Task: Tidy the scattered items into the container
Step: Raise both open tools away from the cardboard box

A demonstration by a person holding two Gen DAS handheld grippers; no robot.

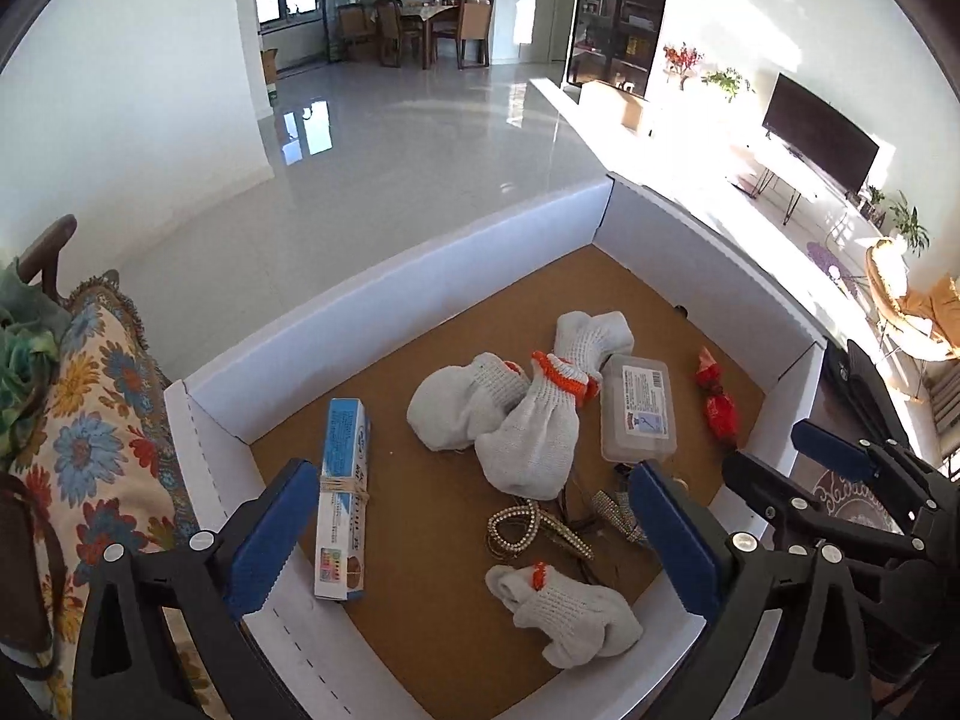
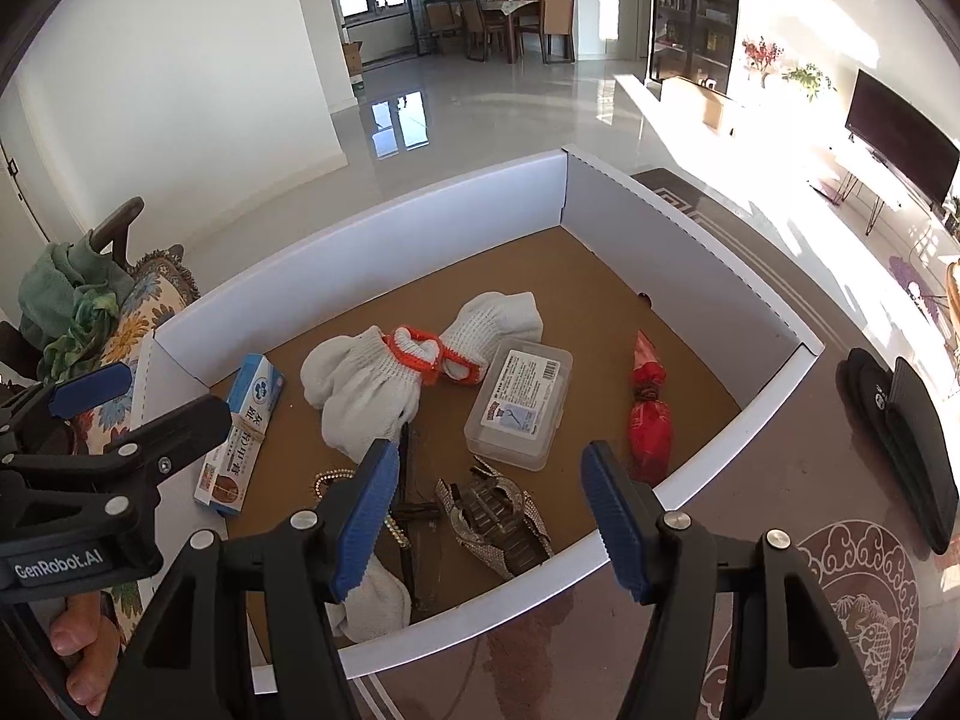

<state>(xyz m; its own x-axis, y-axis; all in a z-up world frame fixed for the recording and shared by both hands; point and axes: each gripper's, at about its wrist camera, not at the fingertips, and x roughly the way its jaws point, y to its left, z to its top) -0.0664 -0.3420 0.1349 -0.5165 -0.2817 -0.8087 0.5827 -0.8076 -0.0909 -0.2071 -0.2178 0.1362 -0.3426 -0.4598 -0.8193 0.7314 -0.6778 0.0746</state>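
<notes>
Left wrist: white-walled container [image 1: 420, 276], brown floor, holds knit gloves [image 1: 510, 414].

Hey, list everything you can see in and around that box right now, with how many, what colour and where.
cardboard box: one, white walls, brown floor, open top, on a dark patterned table
work gloves: white knit with orange cuffs, a bundle mid-box and one at the near wall; exact count unclear
toothpaste carton: one, white and blue, lying flat at the box's left side
plastic case: one, clear with a label, right of the glove bundle
red wrapped item: one, red, at the box's right side
rhinestone hair clips: at least two, sparkly, near the front wall
slippers: black, on the table right of the box
left gripper: black, blue pads, open, empty
right gripper: black, blue pads, open, empty
</notes>
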